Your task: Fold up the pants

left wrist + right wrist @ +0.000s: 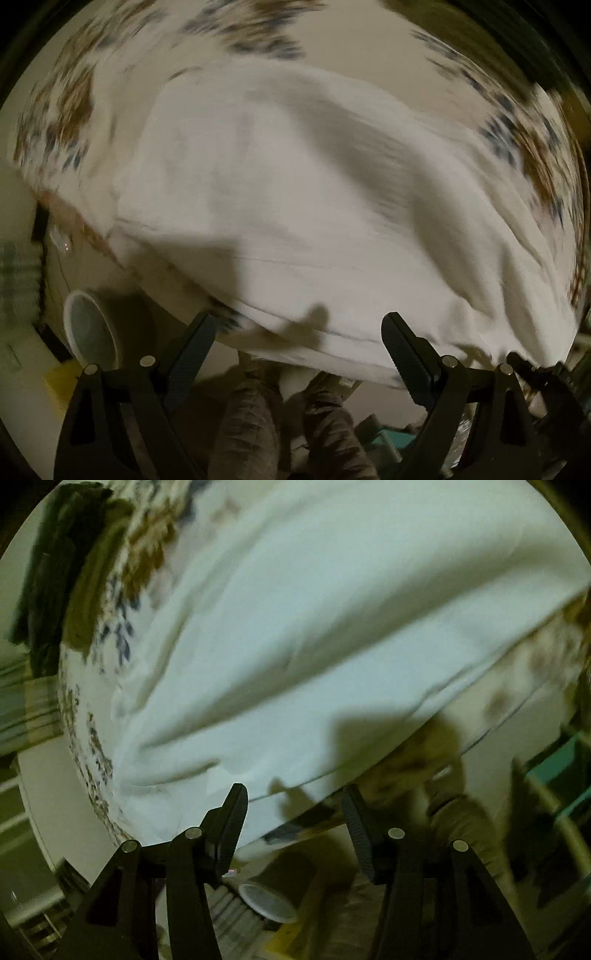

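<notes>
White pants (295,192) lie spread on a table covered by a cloth with a brown and blue leaf print (70,107). They fill most of the right wrist view too (314,620). Both views are motion-blurred. My left gripper (298,328) is open and empty, just above the pants' near hem at the table edge. My right gripper (293,794) is open and empty, over the near edge of the pants.
A white cup (90,328) stands on the floor left of the table, also seen in the right wrist view (267,902). The person's legs (251,417) are below the table edge. Dark folded clothes (62,572) lie at the table's far left. A teal box (561,768) is at right.
</notes>
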`<state>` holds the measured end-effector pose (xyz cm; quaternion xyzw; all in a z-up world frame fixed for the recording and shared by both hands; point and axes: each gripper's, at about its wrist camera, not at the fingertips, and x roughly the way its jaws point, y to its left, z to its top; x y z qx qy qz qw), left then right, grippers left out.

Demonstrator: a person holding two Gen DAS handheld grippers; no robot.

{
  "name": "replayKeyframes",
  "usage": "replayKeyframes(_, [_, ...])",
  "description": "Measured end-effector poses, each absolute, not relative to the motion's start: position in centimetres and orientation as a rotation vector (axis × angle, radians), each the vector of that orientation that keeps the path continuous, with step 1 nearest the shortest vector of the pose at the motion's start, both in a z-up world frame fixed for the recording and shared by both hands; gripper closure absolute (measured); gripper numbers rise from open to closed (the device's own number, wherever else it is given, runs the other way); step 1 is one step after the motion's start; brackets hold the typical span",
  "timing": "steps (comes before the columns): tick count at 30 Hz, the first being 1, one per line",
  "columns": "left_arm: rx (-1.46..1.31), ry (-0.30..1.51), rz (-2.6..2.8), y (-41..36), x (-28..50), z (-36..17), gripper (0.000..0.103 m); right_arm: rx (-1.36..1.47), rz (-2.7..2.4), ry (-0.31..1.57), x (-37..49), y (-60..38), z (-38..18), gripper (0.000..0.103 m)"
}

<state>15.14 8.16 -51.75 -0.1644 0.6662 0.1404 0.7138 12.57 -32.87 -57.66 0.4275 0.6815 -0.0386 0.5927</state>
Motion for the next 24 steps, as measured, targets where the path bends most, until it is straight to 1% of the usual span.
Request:
replayKeyframes(1, [-0.402,1.473,0.314,9.5,15.1,-52.3,0.013,1.027,-0.100,1.580,12.4,-31.9,-58.1,0.049])
replayKeyframes(3, [-0.484,1.466,0.309,12.0,15.2,-53.8,0.023,1.042,-0.126,1.552,12.2,-30.7,-58.5,0.052])
replayKeyframes(4, [-0.522,1.469,0.298,12.2,15.7,-54.6,0.034,1.040,-0.144,1.532,12.4,-30.2,-58.6,0.054])
replayKeyframes(5, [-0.562,1.470,0.288,12.7,16.0,-55.5,0.052,1.033,-0.160,1.508,12.5,-29.7,-58.6,0.057])
replayKeyframes(6, [-0.591,1.467,0.287,13.4,16.2,-56.4,0.066,1.023,-0.180,1.493,12.7,-29.3,-58.6,0.060])
replayKeyframes(7, [-0.595,1.453,0.288,13.9,16.2,-56.8,0.096,1.018,-0.199,1.481,12.8,-29.1,-58.7,0.071])
replayKeyframes(8, [-0.588,1.449,0.292,14.1,16.2,-57.0,0.101,1.004,-0.228,1.477,12.9,-28.9,-58.9,0.083])
replayKeyframes(9, [-0.598,1.436,0.281,14.5,16.0,-56.9,0.103,0.991,-0.258,1.480,13.4,-28.9,-59.1,0.086])
replayKeyframes(10, [-0.594,1.417,0.281,14.7,15.8,-56.6,0.103,0.993,-0.279,1.474,13.4,-28.9,-59.1,0.092])
replayKeyframes(11, [-0.553,1.369,0.280,14.8,15.4,-55.6,0.103,0.989,-0.295,1.467,13.1,-28.9,-58.8,0.096])
replayKeyframes(14, [-0.516,1.336,0.268,15.8,14.3,-53.7,0.103,0.913,-0.297,1.459,12.7,-28.6,-57.0,0.096])
replayKeyframes(18, [-0.512,1.360,0.290,17.9,13.1,-53.6,0.103,0.828,-0.270,1.496,11.8,-27.9,-54.9,0.096])
replayKeyframes(22, [-0.633,1.386,0.287,20.0,13.0,-54.0,0.102,0.760,-0.271,1.537,11.2,-27.6,-55.2,0.096])
replayKeyframes(24, [-0.725,1.404,0.288,20.4,12.7,-54.8,0.097,0.743,-0.260,1.557,11.8,-27.4,-56.3,0.096])
